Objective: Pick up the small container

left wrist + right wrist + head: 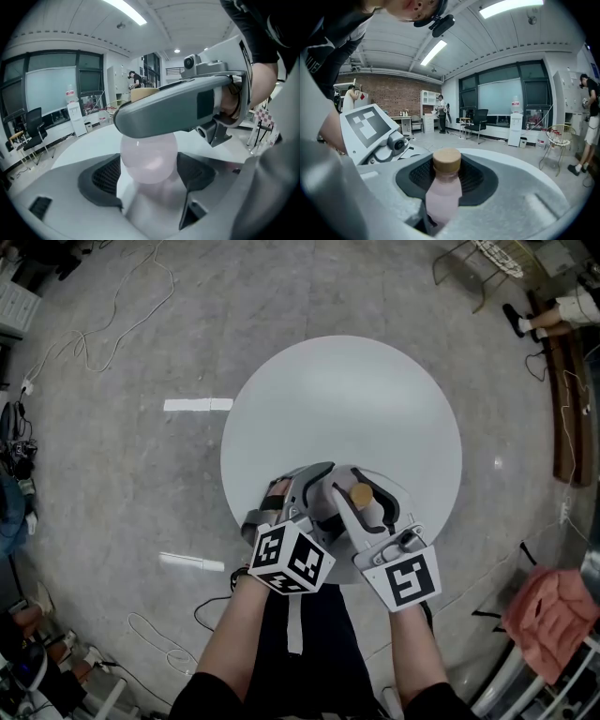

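The small container (367, 504) is a pale pink bottle with a tan wooden cap, held above the near edge of the round white table (347, 399). My right gripper (366, 489) is shut on it. In the right gripper view the small container (443, 197) stands between the dark pads with its cap up. My left gripper (302, 482) sits close on the left, pointing at the bottle. In the left gripper view the small container's rounded end (149, 159) lies between the wide-open jaws of my left gripper (150, 177), and both pads stand apart from it. A finger of my right gripper (178, 105) crosses above it.
White cables (112, 324) trail over the grey floor on the left, with two white tape strips (197, 405). A pink cloth (553, 610) hangs on a rack at the lower right. A wire chair (483, 263) and a person's feet (525, 322) are at the top right.
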### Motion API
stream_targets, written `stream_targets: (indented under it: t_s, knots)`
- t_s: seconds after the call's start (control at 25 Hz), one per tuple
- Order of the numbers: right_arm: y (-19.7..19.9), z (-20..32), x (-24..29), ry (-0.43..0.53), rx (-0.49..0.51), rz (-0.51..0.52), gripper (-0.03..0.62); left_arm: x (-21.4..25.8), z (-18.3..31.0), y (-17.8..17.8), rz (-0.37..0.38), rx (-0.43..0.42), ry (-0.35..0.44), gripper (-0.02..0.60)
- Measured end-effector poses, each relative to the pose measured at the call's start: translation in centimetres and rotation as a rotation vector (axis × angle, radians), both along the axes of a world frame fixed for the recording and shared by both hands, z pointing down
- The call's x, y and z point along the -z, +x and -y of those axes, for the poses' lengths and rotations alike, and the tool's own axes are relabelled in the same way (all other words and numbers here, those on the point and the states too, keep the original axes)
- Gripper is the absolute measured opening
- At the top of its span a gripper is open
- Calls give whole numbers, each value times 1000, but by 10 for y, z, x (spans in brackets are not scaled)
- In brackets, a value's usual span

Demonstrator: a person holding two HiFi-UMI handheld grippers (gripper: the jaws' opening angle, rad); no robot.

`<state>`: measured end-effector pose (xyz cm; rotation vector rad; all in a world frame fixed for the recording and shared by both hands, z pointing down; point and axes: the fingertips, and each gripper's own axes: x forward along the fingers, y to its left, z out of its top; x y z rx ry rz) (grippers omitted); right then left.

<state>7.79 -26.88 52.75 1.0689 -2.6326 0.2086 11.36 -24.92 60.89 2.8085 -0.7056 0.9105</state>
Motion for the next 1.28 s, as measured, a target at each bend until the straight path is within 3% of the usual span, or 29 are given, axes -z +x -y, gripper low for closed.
stream_targets:
  t_s: [0.2,0.52,1.28]
  knots:
    - [-3,-6,1,-6,16,-4,126,2,-3,3,-30,-8,-12,347]
    - [2,-15,8,-14,36,13,126,11,-12,7,-60,-19,31,347]
    - [4,-20,69,34,55,-20,126,72,-14,13,-121,-4,67,347]
